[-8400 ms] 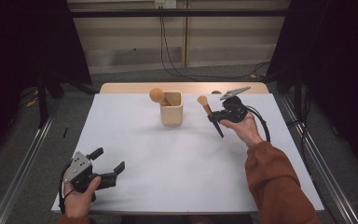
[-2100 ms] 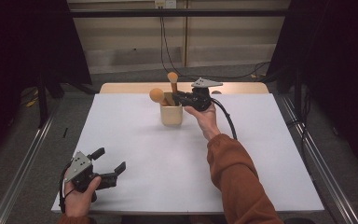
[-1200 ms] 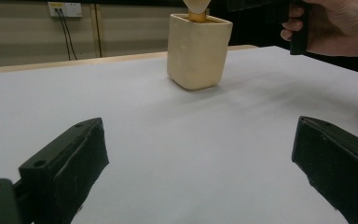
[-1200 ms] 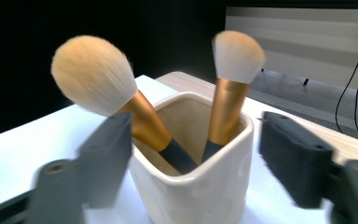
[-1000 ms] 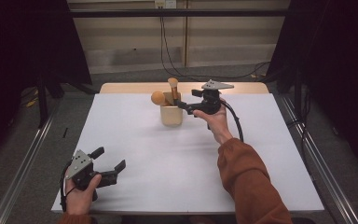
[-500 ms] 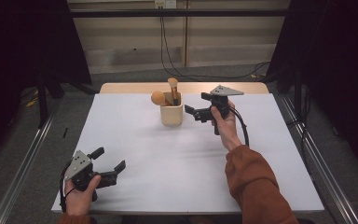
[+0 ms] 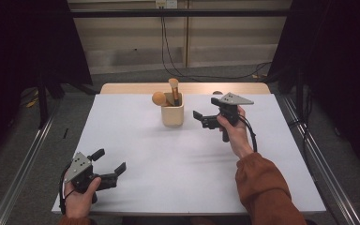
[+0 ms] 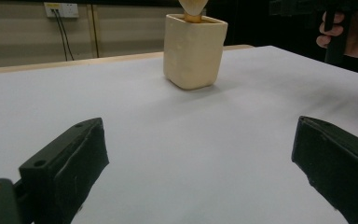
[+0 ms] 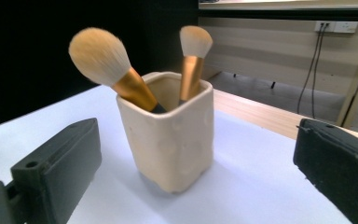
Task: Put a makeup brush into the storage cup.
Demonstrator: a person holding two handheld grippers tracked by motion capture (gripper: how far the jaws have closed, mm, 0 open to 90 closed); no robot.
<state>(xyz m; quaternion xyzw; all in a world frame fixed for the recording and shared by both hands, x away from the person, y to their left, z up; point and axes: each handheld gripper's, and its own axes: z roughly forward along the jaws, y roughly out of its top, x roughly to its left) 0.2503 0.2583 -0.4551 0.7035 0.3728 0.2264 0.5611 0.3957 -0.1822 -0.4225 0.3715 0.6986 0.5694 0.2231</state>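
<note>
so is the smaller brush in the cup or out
In. The smaller brush stands bristles up inside the cream cup, beside the larger brush; the open right gripper holds nothing.

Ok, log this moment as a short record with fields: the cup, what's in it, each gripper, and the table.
cup: cream cup, upright on the far middle of the table
contents: large brush leaning, small brush upright, bristles up
right gripper: open, nothing between jaws, beside the cup, apart from it
left gripper: open, holding nothing, at the near left edge
table: white top
</note>
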